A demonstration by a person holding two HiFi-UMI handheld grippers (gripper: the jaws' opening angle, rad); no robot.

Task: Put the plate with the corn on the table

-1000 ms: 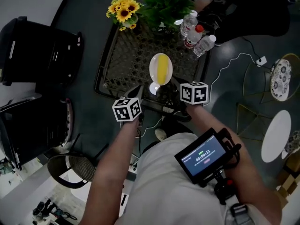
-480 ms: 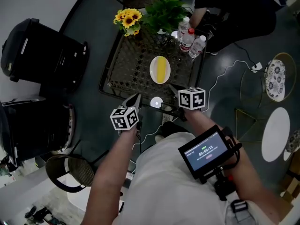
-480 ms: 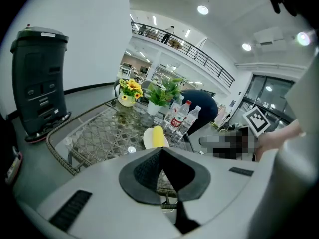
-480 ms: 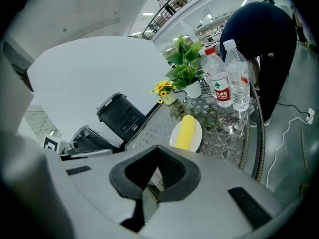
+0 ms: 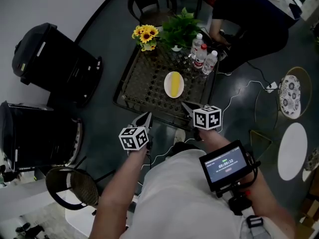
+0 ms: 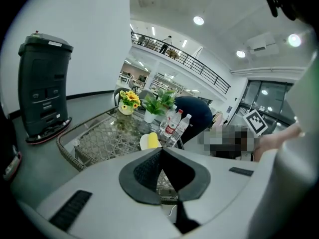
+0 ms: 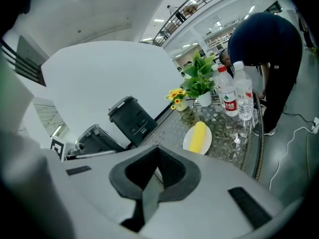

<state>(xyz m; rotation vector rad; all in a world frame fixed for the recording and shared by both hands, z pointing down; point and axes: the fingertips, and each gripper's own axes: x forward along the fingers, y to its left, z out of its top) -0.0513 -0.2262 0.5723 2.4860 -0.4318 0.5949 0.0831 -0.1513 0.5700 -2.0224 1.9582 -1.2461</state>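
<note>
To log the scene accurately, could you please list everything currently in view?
Table: one, dark lattice top, centre.
Plate: one, white, on the table's right half.
Corn cob: one, yellow, lying on the plate.
Water bottles: three, clear, table's far right corner.
Sunflowers: one bunch, yellow, table's far left corner.
Green plant: one, beside the sunflowers.
Black floor units: two, left of the table.
Person in dark clothes: one, beyond the table.
Left gripper: grey, jaws together, empty, short of the table.
Right gripper: grey, jaws together, empty, at the table's near edge.
</note>
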